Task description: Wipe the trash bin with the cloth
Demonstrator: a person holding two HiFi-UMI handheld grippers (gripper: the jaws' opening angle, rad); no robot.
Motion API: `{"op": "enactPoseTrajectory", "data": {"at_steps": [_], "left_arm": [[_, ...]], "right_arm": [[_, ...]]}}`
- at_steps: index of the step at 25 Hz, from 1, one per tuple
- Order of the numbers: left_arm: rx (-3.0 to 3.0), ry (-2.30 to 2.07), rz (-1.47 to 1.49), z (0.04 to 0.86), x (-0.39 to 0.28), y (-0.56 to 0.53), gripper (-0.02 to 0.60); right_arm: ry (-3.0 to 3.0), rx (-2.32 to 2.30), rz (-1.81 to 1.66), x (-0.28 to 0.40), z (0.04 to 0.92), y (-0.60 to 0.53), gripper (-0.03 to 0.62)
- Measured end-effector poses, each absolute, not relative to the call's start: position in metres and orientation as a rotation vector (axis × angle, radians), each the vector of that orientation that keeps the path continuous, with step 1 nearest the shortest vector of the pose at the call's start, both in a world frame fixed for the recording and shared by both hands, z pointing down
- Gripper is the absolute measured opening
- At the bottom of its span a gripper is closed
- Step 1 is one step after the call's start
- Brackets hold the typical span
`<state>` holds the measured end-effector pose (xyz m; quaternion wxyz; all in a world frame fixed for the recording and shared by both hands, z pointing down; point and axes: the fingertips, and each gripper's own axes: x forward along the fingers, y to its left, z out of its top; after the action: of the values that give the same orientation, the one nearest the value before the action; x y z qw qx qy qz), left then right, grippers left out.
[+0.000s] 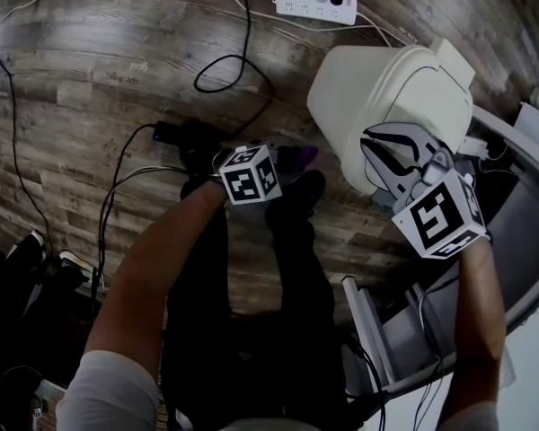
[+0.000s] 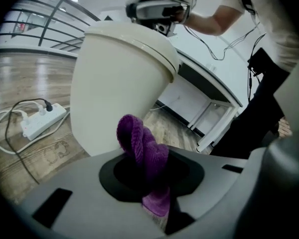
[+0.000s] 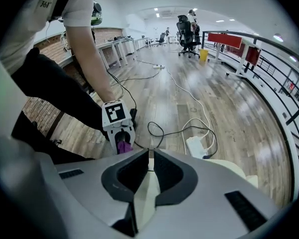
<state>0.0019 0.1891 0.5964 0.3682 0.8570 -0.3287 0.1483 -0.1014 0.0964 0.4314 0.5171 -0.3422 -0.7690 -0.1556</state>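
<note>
left gripper (image 2: pixel 152 169) pinches cloth (image 2: pixel 135 136), right gripper (image 3: pixel 149 169) bin (image 1: pixel 377 97)

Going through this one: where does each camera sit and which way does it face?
Head view: on the head, steeply down at wooden floor and cream plastic trash bin; arms, legs show.
Left gripper view: on the left gripper, facing the bin past its clamped purple terry cloth; torso, right arm show.
Right gripper view: on the right gripper, down over the bin's rim; left arm shows.
Shared: every view shows the bin.
</note>
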Motion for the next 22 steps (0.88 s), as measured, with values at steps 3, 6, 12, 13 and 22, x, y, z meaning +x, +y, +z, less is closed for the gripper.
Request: {"op": "enactPoseTrajectory", "data": {"at_steps": [3, 6, 12, 13, 22], "left_arm": [[2.177, -0.916, 0.377, 0.600, -0.033, 0.180, 0.087], [2.194, -0.929, 0.387, 0.596, -0.062, 0.169, 0.087], [2.297, -0.967, 0.498, 0.612, -0.129, 0.124, 0.087], [2.306, -0.984, 0.499, 0.617, -0.138, 0.112, 0.087], [2.438, -1.032, 0.513, 0.662, -0.161, 0.023, 0.087]], "right_arm": [[-1.836, -0.767, -0.378, -0.098, 0.433, 0.090, 0.035], [-1.813, -0.724, -0.357, -0.094, 0.433, 0.088, 0.035], [-1.763, -0.771, -0.319, -0.099, 0.439, 0.087, 0.008], [-1.757, -0.785, -0.288, -0.099, 0.438, 0.087, 0.008], [-1.785, -0.913, -0.251, -0.102, 0.434, 0.089, 0.008]]}}
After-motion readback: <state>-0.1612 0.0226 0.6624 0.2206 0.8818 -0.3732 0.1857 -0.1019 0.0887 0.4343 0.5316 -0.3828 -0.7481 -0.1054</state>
